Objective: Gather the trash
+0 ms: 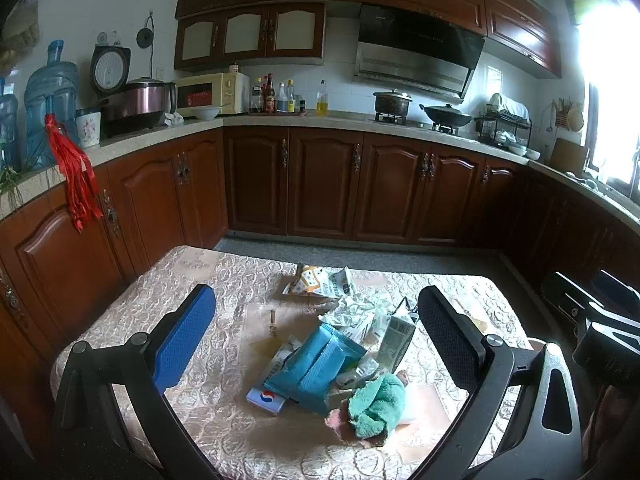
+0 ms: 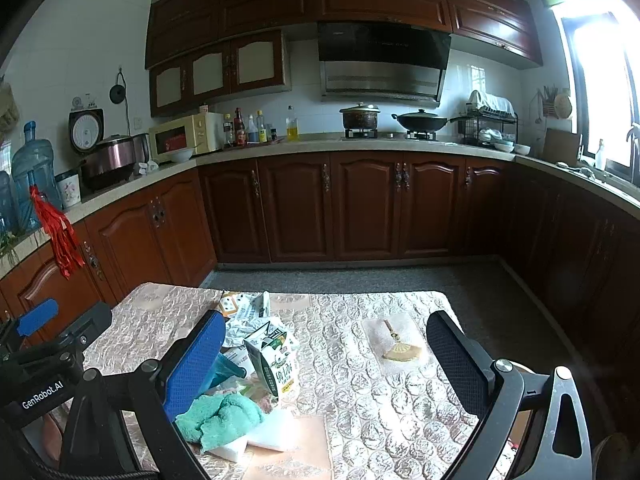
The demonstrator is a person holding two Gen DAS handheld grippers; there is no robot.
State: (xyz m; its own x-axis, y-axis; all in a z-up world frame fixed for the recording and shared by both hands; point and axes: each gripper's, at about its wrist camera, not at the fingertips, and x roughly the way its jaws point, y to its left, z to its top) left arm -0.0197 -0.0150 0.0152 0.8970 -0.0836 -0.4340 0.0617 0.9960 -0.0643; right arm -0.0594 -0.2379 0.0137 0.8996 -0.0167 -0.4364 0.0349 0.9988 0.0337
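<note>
A heap of trash lies on the table point(image 1: 192, 408): a blue plastic pouch point(image 1: 316, 364), a crushed green-and-white carton point(image 1: 396, 336), crumpled white paper point(image 1: 356, 312), an orange-and-white wrapper point(image 1: 316, 280) and a small white card box point(image 1: 266, 400). A teal cloth point(image 1: 376, 404) lies at the heap's near side. My left gripper point(image 1: 316, 332) is open and empty above the heap. My right gripper point(image 2: 326, 356) is open and empty; the carton point(image 2: 274, 364) stands by its left finger, beside the cloth point(image 2: 220, 416).
A small fan-shaped charm point(image 2: 400, 350) lies on the table's right part point(image 2: 360, 420). A white sponge point(image 2: 256, 436) lies under the cloth. Wooden cabinets point(image 2: 360, 208) and a counter with appliances ring the room beyond a grey floor point(image 2: 360, 276).
</note>
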